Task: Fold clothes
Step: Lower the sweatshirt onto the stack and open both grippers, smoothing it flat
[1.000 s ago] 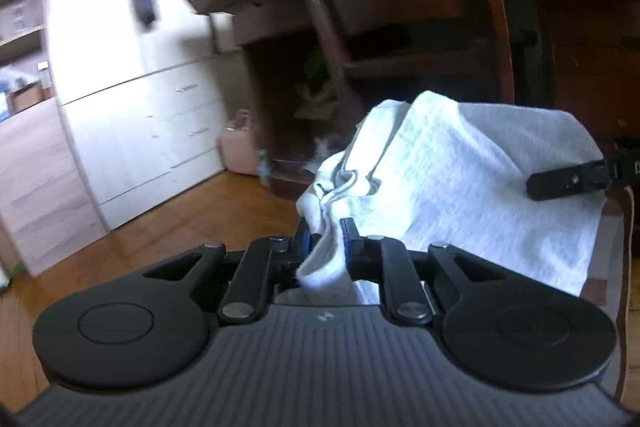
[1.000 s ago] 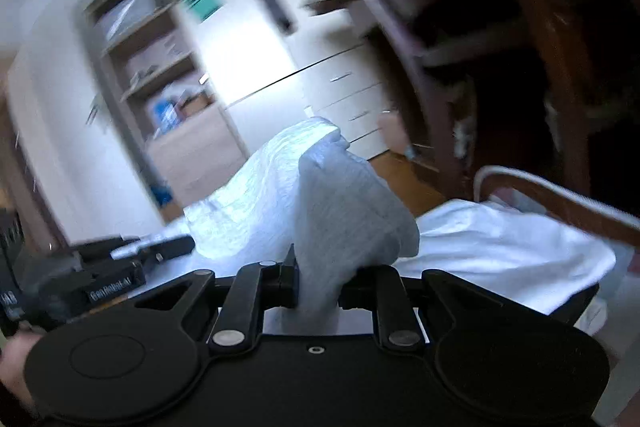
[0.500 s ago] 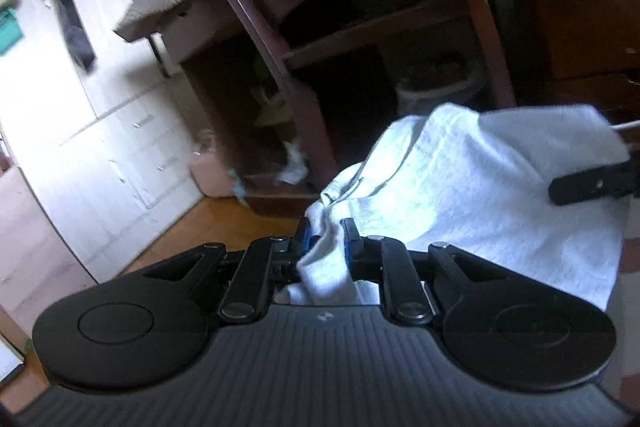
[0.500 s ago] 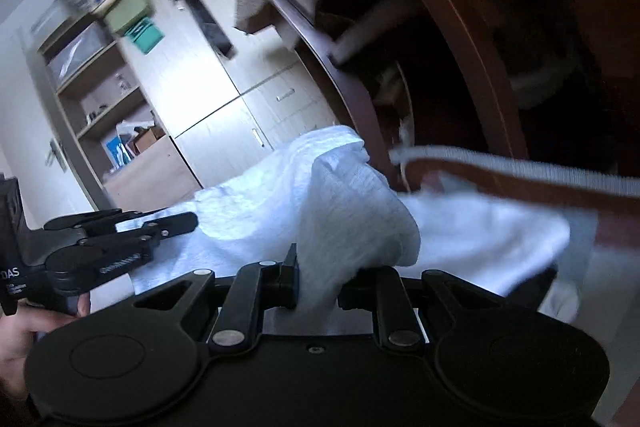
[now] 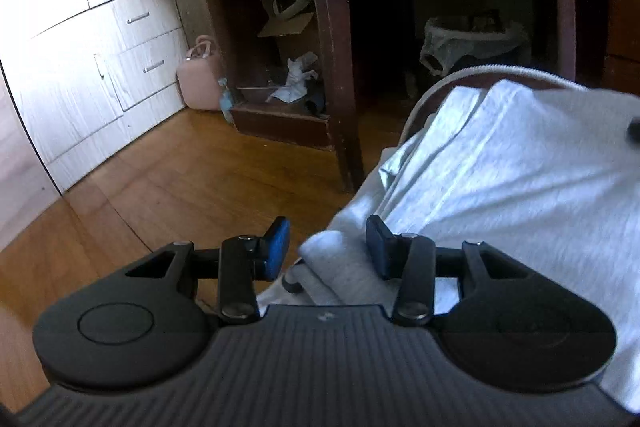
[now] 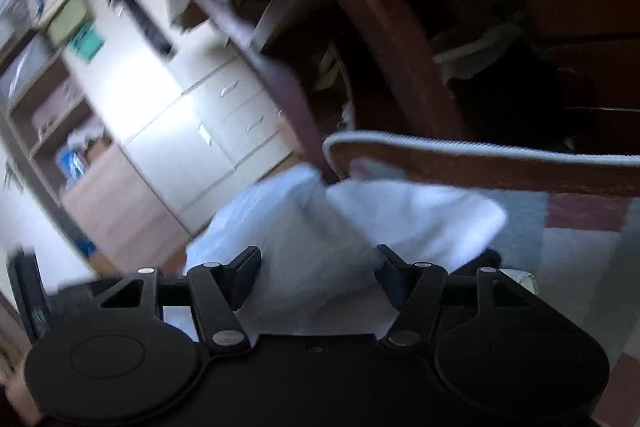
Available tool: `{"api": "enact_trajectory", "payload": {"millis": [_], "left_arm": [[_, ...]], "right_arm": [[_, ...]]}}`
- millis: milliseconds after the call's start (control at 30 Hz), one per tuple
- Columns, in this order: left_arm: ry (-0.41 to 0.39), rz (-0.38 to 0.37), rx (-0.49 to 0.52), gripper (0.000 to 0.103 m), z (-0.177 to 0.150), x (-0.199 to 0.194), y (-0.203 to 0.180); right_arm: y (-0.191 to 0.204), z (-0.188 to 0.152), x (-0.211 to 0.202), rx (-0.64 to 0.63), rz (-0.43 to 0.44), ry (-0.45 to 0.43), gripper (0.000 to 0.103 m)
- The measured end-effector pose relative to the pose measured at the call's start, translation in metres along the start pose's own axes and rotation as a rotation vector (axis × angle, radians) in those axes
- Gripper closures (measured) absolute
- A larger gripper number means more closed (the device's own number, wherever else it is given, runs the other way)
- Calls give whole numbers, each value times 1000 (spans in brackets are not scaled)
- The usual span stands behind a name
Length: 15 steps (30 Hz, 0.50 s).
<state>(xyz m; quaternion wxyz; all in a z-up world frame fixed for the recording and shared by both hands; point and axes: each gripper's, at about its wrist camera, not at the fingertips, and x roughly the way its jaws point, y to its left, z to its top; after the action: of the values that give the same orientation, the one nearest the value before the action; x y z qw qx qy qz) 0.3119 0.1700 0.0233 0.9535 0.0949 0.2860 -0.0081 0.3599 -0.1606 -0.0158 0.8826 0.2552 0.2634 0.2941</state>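
Lower right of both frames: pale grey soft cotton garment (image 5: 500,179), light, limp, best pinched at hemmed corners; my left gripper (image 5: 328,247) and right gripper (image 6: 316,271) are opening, cloth lying loose between their pads.

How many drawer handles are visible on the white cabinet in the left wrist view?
2: the upper drawer handle and the lower drawer handle directly beneath it on the white cabinet. Others may lie outside the frame.
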Motion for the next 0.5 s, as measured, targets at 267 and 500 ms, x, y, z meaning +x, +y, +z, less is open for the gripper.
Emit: {"api": "enact_trajectory", "payload": {"millis": [267,500], "left_arm": [[28,-11,-56,62,-1,12,2],[21,-16,-170,52,-4,6,17]], "right_arm": [[24,2,4,-303,-45,-72,82],[16,-30,13,-314,-361,-145,46]]}}
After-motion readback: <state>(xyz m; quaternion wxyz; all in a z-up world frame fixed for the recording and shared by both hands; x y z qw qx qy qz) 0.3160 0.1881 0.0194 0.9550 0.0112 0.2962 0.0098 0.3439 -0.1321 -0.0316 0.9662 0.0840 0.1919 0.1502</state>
